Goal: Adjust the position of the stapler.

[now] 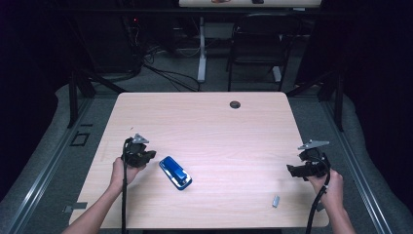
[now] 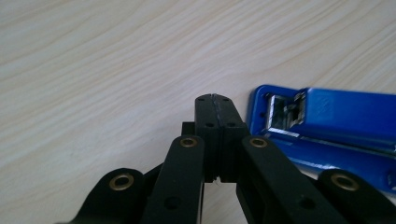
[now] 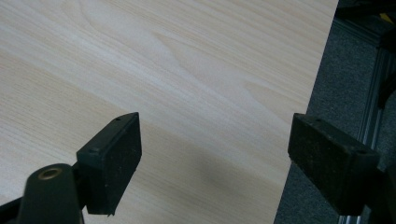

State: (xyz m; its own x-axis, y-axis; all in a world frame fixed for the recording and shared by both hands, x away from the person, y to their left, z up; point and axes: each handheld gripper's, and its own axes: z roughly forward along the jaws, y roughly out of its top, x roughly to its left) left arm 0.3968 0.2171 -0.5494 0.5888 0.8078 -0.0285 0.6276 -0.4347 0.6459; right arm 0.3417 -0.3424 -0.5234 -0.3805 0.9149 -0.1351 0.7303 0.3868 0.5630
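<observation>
Left tool (image 2: 215, 100), jaws together, sits beside blue stapler (image 2: 327, 126).

Glossy blue plastic stapler (image 2: 327, 126) on matt pale wood-grain table (image 1: 219, 122).

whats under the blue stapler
The blue stapler lies flat on the bare wooden table. Nothing sticks out from beneath it; the patch it covers is hidden.
</observation>
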